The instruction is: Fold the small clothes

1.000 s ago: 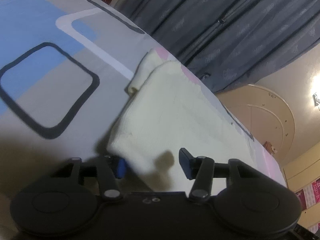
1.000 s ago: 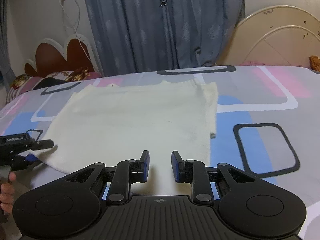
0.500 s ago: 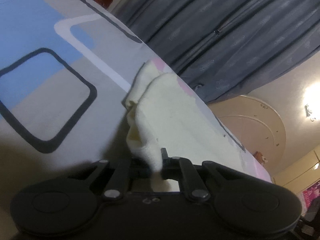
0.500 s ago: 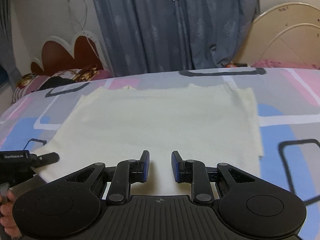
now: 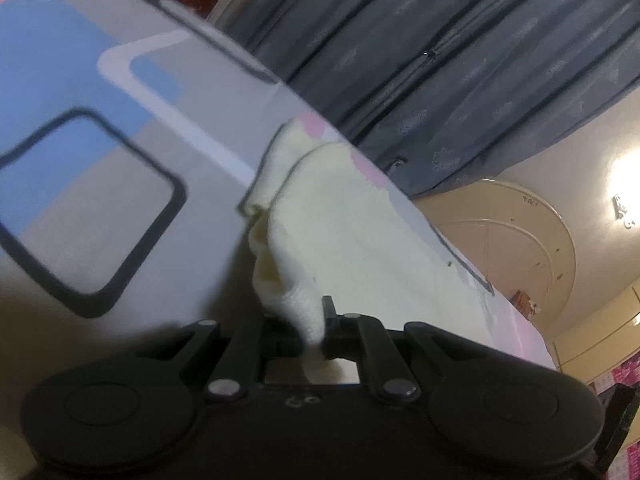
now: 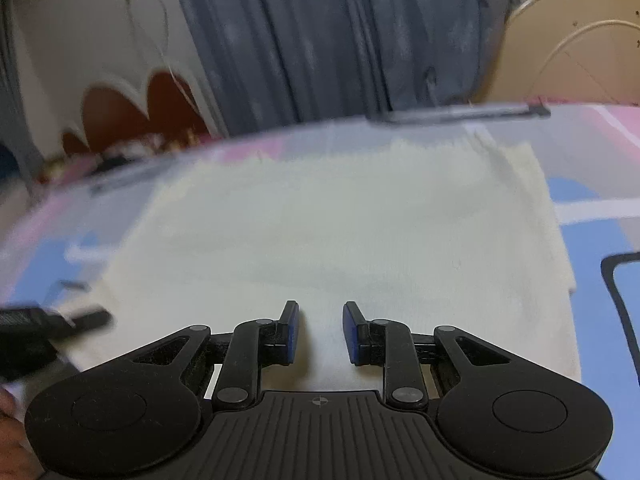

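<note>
Bed sheet [image 6: 592, 200], patterned, with the cream cloth [image 6: 340, 232] spread flat on it. My left gripper [image 5: 314, 328] is clamped on the cloth's near corner, bunching it up. My right gripper [image 6: 320, 332] hangs over the near edge, jaws apart, nothing between them.

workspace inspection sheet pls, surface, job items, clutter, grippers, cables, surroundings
surface: bed sheet patterned in grey, blue and pink with dark rounded squares.
job's things: cream garment spread flat on the sheet; its near left corner is lifted.
clutter: nothing seen on the sheet near the garment.
grippers: left gripper shut on the garment's corner; right gripper open, above the near edge, gripping nothing.
cables: thin white cord hanging on the wall.
surroundings: grey-blue curtain, scalloped brown headboard, cream arched board.
</note>
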`<state>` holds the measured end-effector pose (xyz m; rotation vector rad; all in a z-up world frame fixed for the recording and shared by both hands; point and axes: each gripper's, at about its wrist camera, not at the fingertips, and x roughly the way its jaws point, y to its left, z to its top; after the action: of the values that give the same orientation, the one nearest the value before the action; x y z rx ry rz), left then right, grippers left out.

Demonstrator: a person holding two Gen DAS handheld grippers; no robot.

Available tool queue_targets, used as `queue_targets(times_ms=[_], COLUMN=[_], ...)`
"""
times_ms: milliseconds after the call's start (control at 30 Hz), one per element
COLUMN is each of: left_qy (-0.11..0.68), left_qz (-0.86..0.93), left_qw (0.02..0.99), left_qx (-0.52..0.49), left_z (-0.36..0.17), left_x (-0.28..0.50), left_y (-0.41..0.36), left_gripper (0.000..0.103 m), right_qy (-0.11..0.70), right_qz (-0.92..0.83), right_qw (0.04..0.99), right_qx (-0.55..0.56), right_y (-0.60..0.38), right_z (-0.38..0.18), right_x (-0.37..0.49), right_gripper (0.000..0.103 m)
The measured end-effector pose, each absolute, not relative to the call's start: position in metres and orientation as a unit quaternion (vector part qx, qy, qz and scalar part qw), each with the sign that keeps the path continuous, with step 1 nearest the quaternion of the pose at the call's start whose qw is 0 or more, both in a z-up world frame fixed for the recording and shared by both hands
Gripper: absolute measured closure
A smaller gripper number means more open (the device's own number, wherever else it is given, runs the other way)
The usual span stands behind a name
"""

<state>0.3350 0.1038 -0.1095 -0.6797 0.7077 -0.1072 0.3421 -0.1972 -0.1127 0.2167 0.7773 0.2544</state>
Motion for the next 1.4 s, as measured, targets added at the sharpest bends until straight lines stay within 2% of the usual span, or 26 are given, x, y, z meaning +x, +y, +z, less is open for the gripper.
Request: queue_targets(times_ms=[33,67,267,467,600,800,867,967,1000,1033,1100,1133,1167,1233,1400], left_qy=[0.337,0.337,0.324,0.324,0.334,0.385,0.399,0.377,0.360,0.346,0.344,0.343,0.337,0.341,0.389], left_qz=[-0.052,-0.054,-0.084,-0.145,-0.185,-0.251,-0.261,-0.297,-0.288,-0.279,-0.259,-0.231,-0.192,-0.124,-0.083], left_qw=[0.885,0.889,0.917,0.926,0.921,0.888,0.879,0.877,0.888,0.896,0.901,0.908,0.919,0.929,0.914], left_qx=[-0.318,-0.304,-0.218,-0.129,-0.077,-0.026,-0.012,-0.004,-0.001,-0.008,-0.044,-0.060,-0.069,-0.075,-0.079], left_z=[-0.105,-0.098,-0.061,-0.041,-0.041,-0.071,-0.082,-0.079,-0.072,-0.066,-0.057,-0.054,-0.053,-0.056,-0.079], left_x=[0.334,0.335,0.344,0.356,0.360,0.362,0.358,0.339,0.330,0.326,0.333,0.341,0.350,0.371,0.407], left_y=[0.101,0.096,0.053,-0.037,-0.100,-0.188,-0.209,-0.216,-0.211,-0.201,-0.168,-0.149,-0.128,-0.098,-0.064], left_gripper=[0.096,0.096,0.096,0.096,0.096,0.096,0.087,0.043,0.023,0.022,0.028,0.029,0.030,0.031,0.035], right_qy=[0.376,0.373,0.353,0.335,0.324,0.322,0.326,0.328,0.326,0.324,0.323,0.321,0.319,0.317,0.333], right_qz=[0.125,0.129,0.128,0.105,0.083,0.059,0.061,0.074,0.081,0.088,0.104,0.115,0.126,0.149,0.170], right_qw=[0.912,0.912,0.912,0.917,0.917,0.912,0.905,0.899,0.899,0.900,0.899,0.900,0.901,0.902,0.900], right_qx=[0.109,0.116,0.168,0.192,0.215,0.247,0.266,0.282,0.280,0.278,0.276,0.272,0.265,0.251,0.225], right_y=[-0.199,-0.202,-0.239,-0.294,-0.337,-0.390,-0.404,-0.415,-0.415,-0.413,-0.410,-0.404,-0.397,-0.381,-0.348], right_z=[-0.111,-0.110,-0.100,-0.088,-0.082,-0.082,-0.086,-0.087,-0.085,-0.084,-0.081,-0.080,-0.079,-0.077,-0.089], right_x=[0.343,0.342,0.337,0.329,0.323,0.310,0.306,0.304,0.304,0.306,0.312,0.316,0.321,0.329,0.356], right_gripper=[0.088,0.103,0.103,0.103,0.103,0.103,0.103,0.103,0.103,0.103,0.102,0.097,0.086,0.072,0.070])
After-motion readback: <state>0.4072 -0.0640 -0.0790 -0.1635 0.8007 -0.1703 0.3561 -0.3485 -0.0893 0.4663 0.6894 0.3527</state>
